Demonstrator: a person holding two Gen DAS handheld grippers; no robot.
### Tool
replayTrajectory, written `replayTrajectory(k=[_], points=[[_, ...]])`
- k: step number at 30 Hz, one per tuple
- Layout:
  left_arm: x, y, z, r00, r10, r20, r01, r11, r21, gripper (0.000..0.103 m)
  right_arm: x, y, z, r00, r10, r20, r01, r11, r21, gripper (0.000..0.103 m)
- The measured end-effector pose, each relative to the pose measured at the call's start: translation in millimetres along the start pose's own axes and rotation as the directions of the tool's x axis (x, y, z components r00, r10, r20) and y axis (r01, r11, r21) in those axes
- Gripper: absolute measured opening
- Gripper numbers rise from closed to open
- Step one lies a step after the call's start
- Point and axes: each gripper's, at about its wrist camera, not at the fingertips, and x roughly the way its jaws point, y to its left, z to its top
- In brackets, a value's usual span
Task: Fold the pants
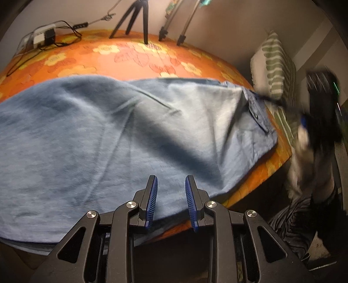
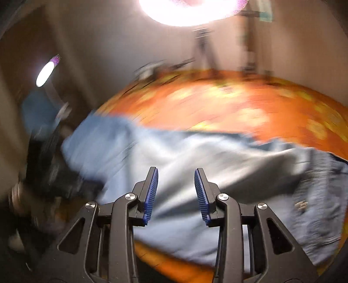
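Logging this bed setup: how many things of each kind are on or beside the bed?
Pants: 1
Tripods: 2
Pillows: 1
Power strip with cables: 1
Grippers: 2
Total: 7

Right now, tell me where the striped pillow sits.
In the left wrist view the striped pillow stands at the right, against the wall, just past the pants' waist end on the orange bedspread.

A surface (image 1: 134, 58) covered in an orange cloth with yellow flowers stands against a plain pale wall (image 1: 228, 26). Tripod legs (image 1: 130, 21) and a tangle of black cables (image 1: 54, 34) sit at its far edge. A green-striped cushion (image 1: 274, 65) leans beside it. A bright round lamp (image 2: 191, 10) glares overhead.
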Motion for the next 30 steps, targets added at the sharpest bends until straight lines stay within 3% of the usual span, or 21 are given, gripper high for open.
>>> replayTrajectory(k=[3,5,8,14,18,21,22,26,28,30], points=[[8,-4,-2,1.0,0.018,-0.022,-0.018,0.999,0.026,0.025,8,-46,32,0.997,-0.072,0.008,0.072,0.996,0.056,0.038],[13,-6,-4,0.999,0.038,-0.033,-0.036,0.998,0.047,0.025,29,-77,51,0.992,-0.113,-0.049,0.115,0.992,0.05,0.043],[17,-9,-6,0.998,0.057,-0.038,-0.053,0.995,0.09,0.024,63,-103,61,0.984,-0.107,-0.144,0.112,0.993,0.028,0.046],[18,-4,-3,0.999,0.033,-0.039,-0.029,0.995,0.097,0.025,106,-105,57,0.968,-0.029,-0.248,0.015,0.998,-0.057,0.057],[17,1,-3,0.999,0.001,-0.036,0.002,0.997,0.076,0.024,128,-105,56,0.953,-0.071,-0.293,0.043,0.994,-0.1,0.056],[17,1,-4,0.999,-0.006,-0.034,0.008,0.997,0.081,0.024,133,-104,55,0.95,-0.086,-0.301,0.05,0.991,-0.124,0.036],[16,0,-5,0.999,-0.006,-0.032,0.009,0.996,0.085,0.024,132,-102,55,0.949,-0.043,-0.311,0.007,0.993,-0.115,0.016],[15,-1,-6,1.0,-0.005,-0.03,0.008,0.996,0.089,0.024,121,-78,57,0.961,-0.146,-0.236,0.091,0.969,-0.229,0.01],[15,-1,-7,1.0,-0.008,-0.025,0.01,0.997,0.082,0.024,104,-71,67,0.972,-0.19,-0.137,0.152,0.956,-0.251,0.009],[14,0,-8,1.0,-0.012,-0.021,0.014,0.997,0.08,0.024,99,-73,75,0.968,-0.236,-0.082,0.21,0.947,-0.244,0.008]])
